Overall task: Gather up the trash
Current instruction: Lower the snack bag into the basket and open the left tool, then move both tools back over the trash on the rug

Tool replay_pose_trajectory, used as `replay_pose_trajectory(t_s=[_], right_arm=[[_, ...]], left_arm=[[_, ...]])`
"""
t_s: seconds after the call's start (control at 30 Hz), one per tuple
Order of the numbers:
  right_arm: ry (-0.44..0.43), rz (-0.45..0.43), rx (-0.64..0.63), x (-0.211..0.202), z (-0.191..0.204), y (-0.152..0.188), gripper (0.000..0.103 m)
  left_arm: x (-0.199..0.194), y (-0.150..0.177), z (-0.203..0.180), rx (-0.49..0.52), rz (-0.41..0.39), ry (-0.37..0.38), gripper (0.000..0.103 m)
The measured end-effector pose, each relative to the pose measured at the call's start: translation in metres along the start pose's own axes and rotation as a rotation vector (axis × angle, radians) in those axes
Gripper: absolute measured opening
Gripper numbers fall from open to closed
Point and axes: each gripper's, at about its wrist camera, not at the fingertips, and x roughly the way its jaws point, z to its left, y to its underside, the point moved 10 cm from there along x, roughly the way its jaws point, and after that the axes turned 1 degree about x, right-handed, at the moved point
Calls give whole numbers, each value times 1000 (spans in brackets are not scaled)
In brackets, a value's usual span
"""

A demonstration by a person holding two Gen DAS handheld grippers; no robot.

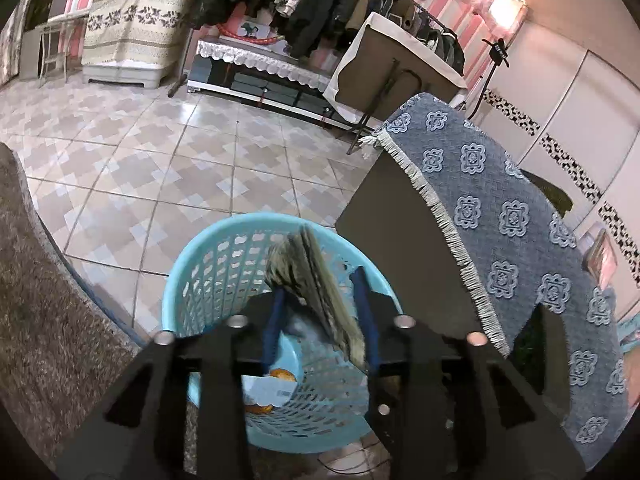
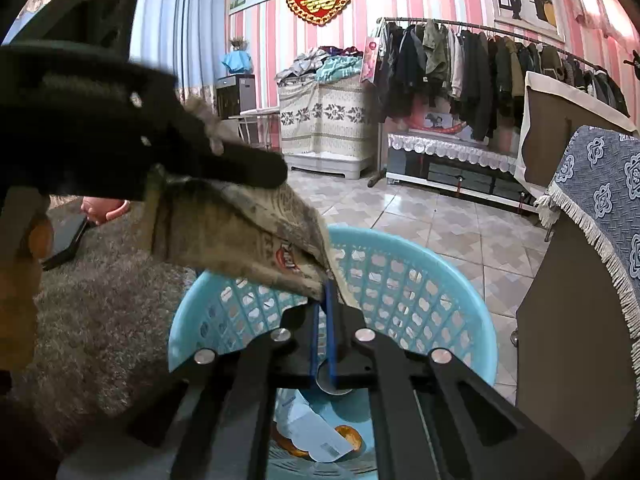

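The right tool is clamped on the crumpled grey printed wrapper. The left tool stands part-open around it, pads clear. A premature release risks missing the light-blue perforated plastic basket.

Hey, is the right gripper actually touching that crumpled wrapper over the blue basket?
Touching. In the right wrist view the right gripper has its blue fingers shut on the wrapper's lower corner, above the blue basket.

Perforated glossy plastic basket, crinkled printed foil-like wrapper, shaggy carpet, glossy floor tiles
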Motion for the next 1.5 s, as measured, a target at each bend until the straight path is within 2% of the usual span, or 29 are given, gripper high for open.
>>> replay_pose_trajectory(t_s=[0.07, 0.1, 0.13, 0.23, 0.37, 0.5, 0.53, 0.57, 0.6, 0.63, 0.8, 0.93, 1.03, 1.1, 1.3, 1.5], right_arm=[[5, 7, 0, 1, -1, 3, 2], [12, 15, 2, 3, -3, 5, 2], [13, 20, 10, 4, -6, 5, 2], [22, 37, 46, 7, -17, 11, 2], [38, 65, 54, 8, -24, 15, 2], [41, 110, 71, 12, -25, 18, 5], [43, 115, 77, 12, -25, 19, 11], [45, 120, 84, 12, -25, 20, 33], [48, 126, 91, 13, -24, 21, 50], [60, 121, 92, 11, -24, 22, 73], [84, 120, 75, 7, -21, 24, 74], [108, 111, 47, 3, -15, 20, 85], [116, 100, 27, -1, -6, 14, 86], [117, 87, 19, -5, -1, 10, 92], [69, 46, 3, -12, 38, -8, 95], [-20, 27, -36, -11, 97, -21, 95]], left_arm=[[-5, 0, 0, -1, 0, 1, 46], [-9, -2, 2, 3, -17, -25, 64], [-17, -6, 5, 10, -45, -52, 73], [-28, -11, 13, -1, -60, -54, 73], [-42, -14, 33, 5, -85, -133, 76], [-53, -10, 51, -4, -107, -177, 80], [-56, -9, 55, -3, -114, -193, 82], [-58, -8, 57, -2, -119, -202, 82], [-61, -7, 60, 0, -127, -214, 84], [-64, -5, 63, 2, -131, -221, 85], [-77, 4, 71, 14, -150, -254, 85], [-97, 14, 83, -4, -192, -279, 91], [-114, 24, 91, -17, -218, -301, 93], [-131, 31, 100, -25, -241, -328, 96], [-199, 58, 137, -38, -307, -481, 97], [-285, 98, 197, -113, -347, -664, 97]])
